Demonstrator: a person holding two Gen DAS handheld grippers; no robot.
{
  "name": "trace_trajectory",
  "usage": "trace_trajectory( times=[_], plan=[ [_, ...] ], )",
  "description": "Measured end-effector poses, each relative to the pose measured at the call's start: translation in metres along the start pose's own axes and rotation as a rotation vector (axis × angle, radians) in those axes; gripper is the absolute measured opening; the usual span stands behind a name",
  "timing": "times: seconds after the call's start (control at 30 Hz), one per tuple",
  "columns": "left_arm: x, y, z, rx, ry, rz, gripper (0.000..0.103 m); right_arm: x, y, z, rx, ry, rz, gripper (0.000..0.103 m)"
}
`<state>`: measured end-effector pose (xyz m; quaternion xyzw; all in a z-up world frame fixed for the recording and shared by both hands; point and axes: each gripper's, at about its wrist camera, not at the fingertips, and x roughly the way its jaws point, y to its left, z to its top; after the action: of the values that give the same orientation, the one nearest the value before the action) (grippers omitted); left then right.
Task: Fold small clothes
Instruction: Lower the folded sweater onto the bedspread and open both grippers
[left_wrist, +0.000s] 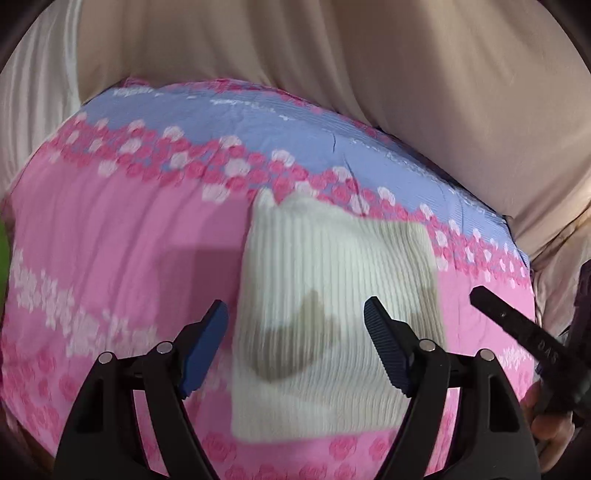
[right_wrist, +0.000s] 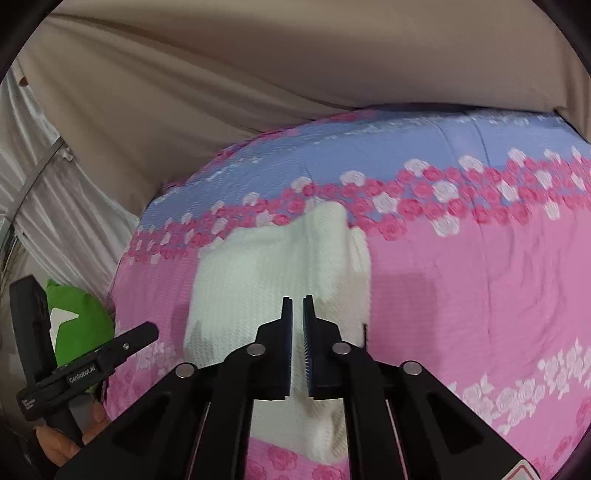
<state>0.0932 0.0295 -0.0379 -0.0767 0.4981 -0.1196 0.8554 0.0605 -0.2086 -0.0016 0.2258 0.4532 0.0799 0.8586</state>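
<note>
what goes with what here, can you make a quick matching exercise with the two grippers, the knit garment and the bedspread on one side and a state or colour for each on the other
Column one:
1. left gripper
2. right gripper
3. white knit garment
4. bedspread

Column two:
a. pink and blue with roses
b. jaws spread wide
c. cream, ribbed, lying flat
d. jaws nearly closed

Pairs: 1-b, 2-d, 3-c, 4-a

Black left tongs (left_wrist: 295, 325) and right tongs (right_wrist: 297, 306) carry ribbed blue pads, silver pins.
</note>
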Motion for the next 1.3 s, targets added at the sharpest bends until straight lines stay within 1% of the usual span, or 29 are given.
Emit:
trace_trajectory(
  times=[0.03,0.1,0.17,0.2,0.23,0.27,0.3,0.33,0.37,0.43,0.47,0.53,0.6,0.63,0.67,0.7,0.77,0.8,0.83,0.87,0.9,0.97,1.0,1.03,1.1,1.13,1.17,1.23,1.3],
  plan=[
    [0.012,-0.005,0.01,0.013,0.012,0.022,0.074,0.009,0.01,0.01,-0.04,0.004,-0.006,0.003],
    [0.046,-0.014,0.024,0.046,0.05,0.069,0.073,0.029,0.02,0.022,-0.104,0.025,-0.047,0.003],
    [0.076,-0.011,0.032,0.063,0.094,0.12,0.073,0.055,0.019,0.033,-0.127,0.05,-0.085,0.003],
    [0.089,-0.008,0.034,0.063,0.113,0.133,0.075,0.066,0.013,0.038,-0.126,0.062,-0.109,0.003],
    [0.103,-0.002,0.036,0.06,0.14,0.128,0.076,0.08,0.003,0.043,-0.12,0.072,-0.152,0.003],
    [0.111,0.004,0.039,0.043,0.15,0.106,0.078,0.095,-0.008,0.047,-0.101,0.101,-0.189,0.0],
    [0.118,0.011,0.042,0.016,0.152,0.081,0.083,0.111,-0.024,0.047,-0.07,0.144,-0.213,0.0],
    [0.122,0.015,0.043,-0.006,0.159,0.062,0.085,0.119,-0.038,0.047,-0.042,0.136,-0.192,0.0],
    [0.123,0.019,0.046,-0.025,0.17,0.045,0.085,0.118,-0.044,0.05,-0.029,0.122,-0.171,0.0],
    [0.112,0.019,0.047,-0.039,0.166,0.037,0.082,0.109,-0.047,0.057,0.015,0.146,-0.147,0.0],
    [0.097,0.018,0.045,-0.023,0.143,0.038,0.077,0.095,-0.043,0.058,0.015,0.128,-0.135,0.0],
    [0.066,0.015,0.034,0.015,0.099,0.033,0.077,0.056,-0.031,0.047,-0.012,0.064,-0.105,0.0],
    [0.04,0.011,0.014,0.051,0.082,0.026,0.077,0.019,-0.023,0.018,-0.005,0.047,-0.043,0.0],
    [0.031,0.01,0.001,0.069,0.083,0.03,0.077,0.01,-0.02,0.002,-0.006,0.055,-0.022,0.0],
    [0.026,0.01,-0.015,0.075,0.092,0.051,0.077,0.005,-0.016,-0.015,-0.011,0.074,-0.016,0.0],
    [0.028,0.013,-0.028,0.07,0.106,0.08,0.077,0.005,-0.015,-0.037,-0.019,0.11,-0.033,0.0],
    [0.047,0.019,-0.054,0.049,0.153,0.143,0.079,0.024,-0.023,-0.07,-0.004,0.182,-0.074,0.0],
    [0.058,0.023,-0.063,0.038,0.176,0.151,0.08,0.033,-0.03,-0.082,0.014,0.199,-0.072,0.0],
    [0.066,0.026,-0.07,0.024,0.193,0.148,0.081,0.039,-0.035,-0.093,0.018,0.185,-0.028,0.0],
    [0.069,0.027,-0.075,0.014,0.187,0.152,0.081,0.041,-0.035,-0.096,0.014,0.175,-0.014,0.0],
    [0.067,0.024,-0.075,0.022,0.177,0.163,0.081,0.041,-0.032,-0.096,0.008,0.174,-0.021,0.0],
    [0.054,0.015,-0.071,0.067,0.163,0.189,0.08,0.036,-0.022,-0.092,-0.021,0.189,-0.054,0.0],
    [0.046,0.011,-0.069,0.083,0.15,0.191,0.079,0.03,-0.018,-0.089,-0.03,0.18,-0.073,0.0],
    [0.038,0.008,-0.068,0.093,0.137,0.187,0.079,0.017,-0.014,-0.087,-0.028,0.152,-0.091,0.0],
    [0.017,0.003,-0.068,0.114,0.092,0.183,0.079,-0.006,-0.011,-0.086,-0.015,0.1,-0.114,0.003],
    [0.011,0.0,-0.069,0.127,0.076,0.185,0.08,-0.017,-0.009,-0.085,-0.016,0.08,-0.131,0.009],
    [0.008,-0.003,-0.072,0.143,0.069,0.191,0.08,-0.024,-0.006,-0.085,-0.023,0.072,-0.131,0.012],
    [0.014,-0.007,-0.079,0.171,0.085,0.208,0.081,-0.025,0.001,-0.08,-0.045,0.084,-0.103,0.012],
    [0.026,-0.008,-0.084,0.202,0.104,0.268,0.081,-0.01,0.005,-0.074,-0.081,0.105,-0.098,0.012]
  ],
)
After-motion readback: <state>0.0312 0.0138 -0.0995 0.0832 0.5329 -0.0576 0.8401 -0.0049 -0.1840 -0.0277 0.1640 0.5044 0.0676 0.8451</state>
